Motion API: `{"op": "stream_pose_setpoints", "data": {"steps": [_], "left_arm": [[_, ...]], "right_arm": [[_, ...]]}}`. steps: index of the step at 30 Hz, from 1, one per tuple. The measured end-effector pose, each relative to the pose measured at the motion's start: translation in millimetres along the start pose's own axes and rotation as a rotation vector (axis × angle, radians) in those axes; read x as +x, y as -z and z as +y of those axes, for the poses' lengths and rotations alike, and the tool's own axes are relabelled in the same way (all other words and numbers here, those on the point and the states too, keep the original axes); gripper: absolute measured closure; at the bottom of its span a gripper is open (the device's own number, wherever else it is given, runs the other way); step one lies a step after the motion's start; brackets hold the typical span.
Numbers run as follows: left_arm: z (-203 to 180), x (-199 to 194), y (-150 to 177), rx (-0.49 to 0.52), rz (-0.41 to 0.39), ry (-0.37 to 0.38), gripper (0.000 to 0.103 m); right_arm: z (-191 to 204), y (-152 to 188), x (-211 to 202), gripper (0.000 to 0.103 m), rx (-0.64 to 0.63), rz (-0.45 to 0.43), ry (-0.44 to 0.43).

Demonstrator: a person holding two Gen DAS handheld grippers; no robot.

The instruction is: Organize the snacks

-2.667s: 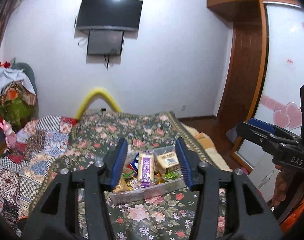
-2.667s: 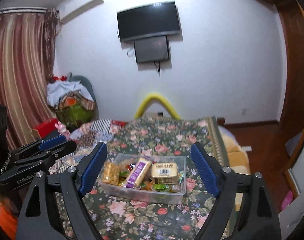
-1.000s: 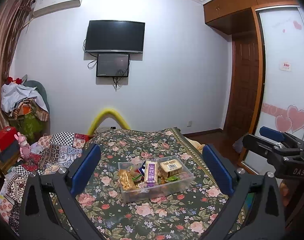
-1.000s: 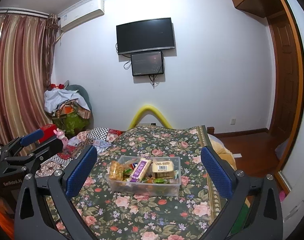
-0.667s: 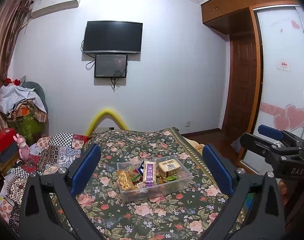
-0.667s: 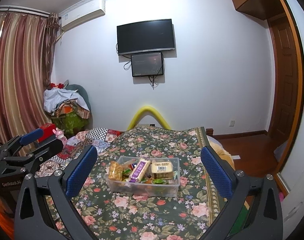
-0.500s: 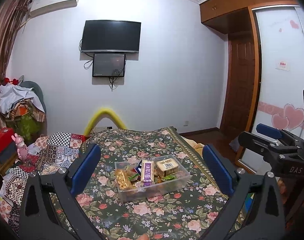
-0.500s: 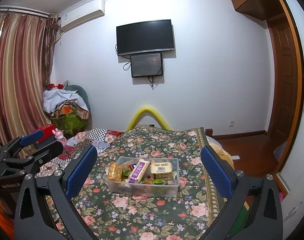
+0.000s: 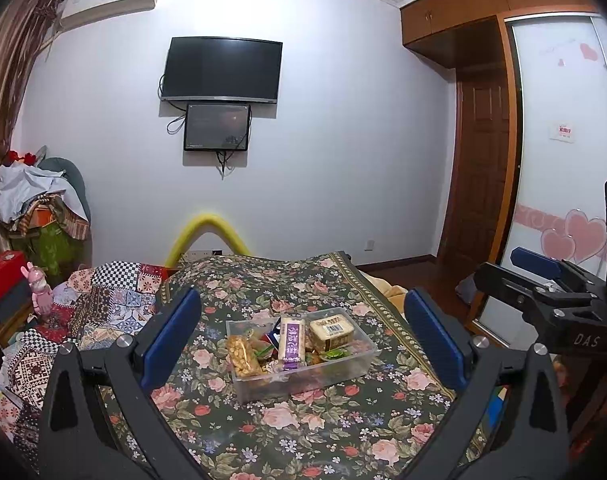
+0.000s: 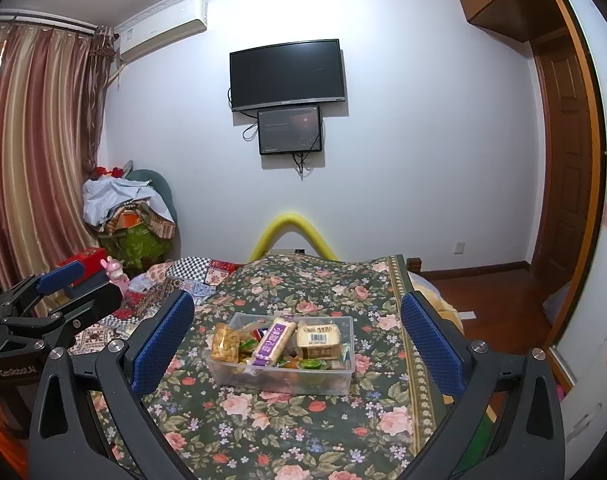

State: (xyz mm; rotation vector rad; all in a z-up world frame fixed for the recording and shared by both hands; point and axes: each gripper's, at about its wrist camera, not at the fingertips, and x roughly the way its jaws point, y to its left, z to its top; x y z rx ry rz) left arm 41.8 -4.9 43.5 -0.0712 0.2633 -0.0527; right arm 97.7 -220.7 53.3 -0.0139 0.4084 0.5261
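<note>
Snacks fill the clear bin (image 9: pixel 303 368) mid-bedspread (image 9: pixel 303 432); both grippers, left (image 9: pixel 303 338) and right (image 10: pixel 297 340), have drawn back, wide open, empty: likely finished.

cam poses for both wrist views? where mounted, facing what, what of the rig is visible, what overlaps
Left wrist: on the left gripper, facing the clear snack bin on the floral bedspread; own open fingers frame it, right gripper at right.
Right wrist: on the right gripper, same heading; left gripper at left edge.
Shared: bin, bedspread, wall TV.

White lettering "DAS" marks the right gripper (image 9: pixel 583 340), and "GenRobot.AI" marks the left gripper (image 10: pixel 17 372).
</note>
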Motion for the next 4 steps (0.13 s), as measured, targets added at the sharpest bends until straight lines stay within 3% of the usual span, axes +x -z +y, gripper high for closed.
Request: {"op": "stream_pose_setpoints", "data": {"steps": [4], "left_arm": [[0.5, 0.8, 0.2, 0.001, 0.005, 0.005, 0.000]], "right_arm": [[-0.8, -0.3, 1.5, 0.000, 0.000, 0.004, 0.000]]}}
